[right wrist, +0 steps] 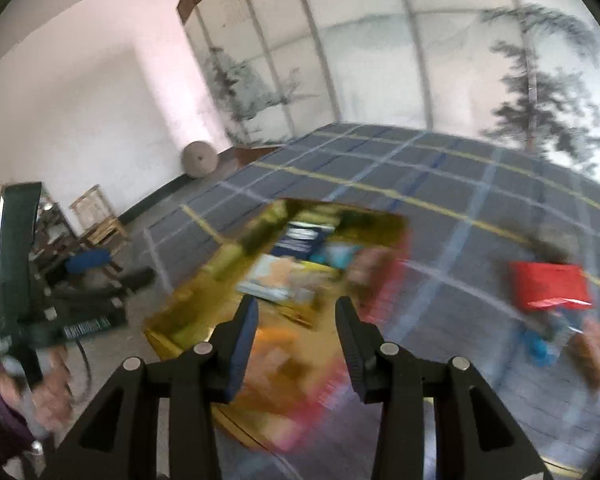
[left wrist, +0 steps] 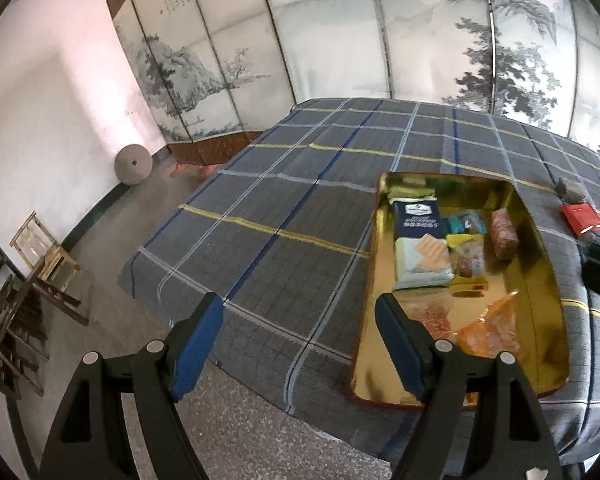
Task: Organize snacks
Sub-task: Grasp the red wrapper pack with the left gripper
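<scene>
The right gripper (right wrist: 296, 340), jaws narrowly apart and empty, hangs over the gold tin (right wrist: 204, 276) on the bed (right wrist: 440, 184). The red packet (right wrist: 548, 284) lies right of the tin, nearer this hand. The left gripper (left wrist: 300, 344) hovers wide, empty, left of the tin.

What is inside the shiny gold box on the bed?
The gold box holds snack packets: a dark blue packet, a pinkish red one, a pale one with crackers, and an orange bag. What lies under them is covered.
</scene>
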